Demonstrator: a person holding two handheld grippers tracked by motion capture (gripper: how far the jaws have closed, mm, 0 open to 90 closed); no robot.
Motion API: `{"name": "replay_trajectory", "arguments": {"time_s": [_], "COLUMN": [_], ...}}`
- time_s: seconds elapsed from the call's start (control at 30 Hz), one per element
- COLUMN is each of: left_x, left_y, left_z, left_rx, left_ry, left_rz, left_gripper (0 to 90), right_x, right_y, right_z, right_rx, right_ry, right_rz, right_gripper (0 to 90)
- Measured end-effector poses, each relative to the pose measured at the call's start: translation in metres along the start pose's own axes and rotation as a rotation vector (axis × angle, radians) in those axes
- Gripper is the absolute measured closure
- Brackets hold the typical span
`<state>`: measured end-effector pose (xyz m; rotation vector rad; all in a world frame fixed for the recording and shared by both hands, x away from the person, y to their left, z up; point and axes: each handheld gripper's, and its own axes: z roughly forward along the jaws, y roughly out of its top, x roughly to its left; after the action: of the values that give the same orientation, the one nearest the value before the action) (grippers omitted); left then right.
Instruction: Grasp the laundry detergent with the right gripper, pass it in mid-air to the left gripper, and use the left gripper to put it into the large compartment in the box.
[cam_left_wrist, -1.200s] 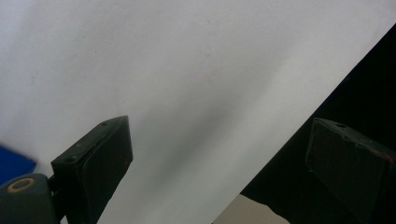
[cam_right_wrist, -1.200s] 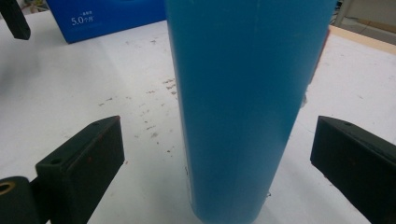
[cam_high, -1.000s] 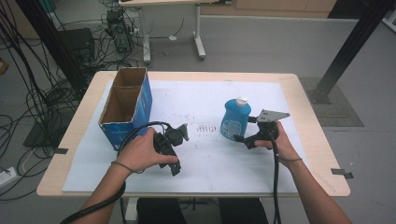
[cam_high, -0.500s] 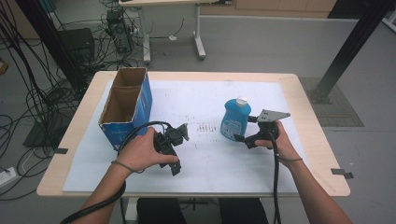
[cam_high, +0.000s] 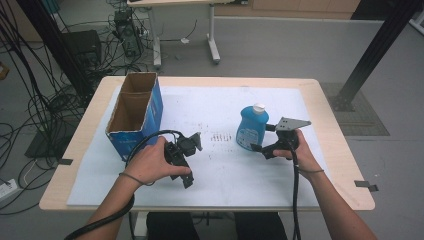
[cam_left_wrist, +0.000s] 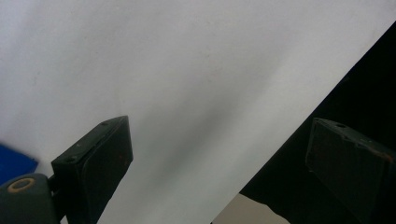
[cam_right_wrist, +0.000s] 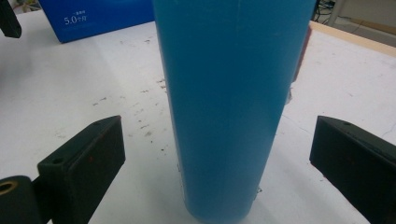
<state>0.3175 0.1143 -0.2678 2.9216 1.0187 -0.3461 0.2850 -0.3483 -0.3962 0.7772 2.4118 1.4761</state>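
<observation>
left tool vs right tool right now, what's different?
The right tool brackets the blue bottle, jaws wide either side, not touching; the left tool has nothing between its jaws, just white mat. The right carries a grey plate on top; the left shows none. The left sits beside the cardboard box. Both are open and hand-held.

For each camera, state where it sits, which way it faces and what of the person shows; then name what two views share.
High view: above the person's side, looking forward and down on the table; both forearms, left claw and right claw show.
Left claw view: rides the left claw, facing the white sheet; its open jaws show.
Right claw view: rides the right claw, facing the blue bottle between open jaws.
Shared: bottle and blue box appear in the high and right claw views.
</observation>
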Motion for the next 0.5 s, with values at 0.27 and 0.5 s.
{"name": "replay_trajectory", "arguments": {"time_s": [0.27, 0.5], "left_x": [-0.0007, -0.0015], "left_y": [0.0004, 0.0012], "left_z": [-0.0003, -0.0016], "left_rx": [-0.001, -0.002], "left_ry": [-0.001, 0.002], "left_rz": [0.003, 0.005], "left_gripper": [7.6, 7.6], "right_x": [-0.0001, -0.0001], "right_y": [-0.0004, -0.0008], "right_z": [-0.0003, -0.001], "right_rx": [-0.003, -0.002], "right_ry": [0.0, -0.002], "right_rz": [0.001, 0.003], "right_gripper": [3.2, 3.2]}}
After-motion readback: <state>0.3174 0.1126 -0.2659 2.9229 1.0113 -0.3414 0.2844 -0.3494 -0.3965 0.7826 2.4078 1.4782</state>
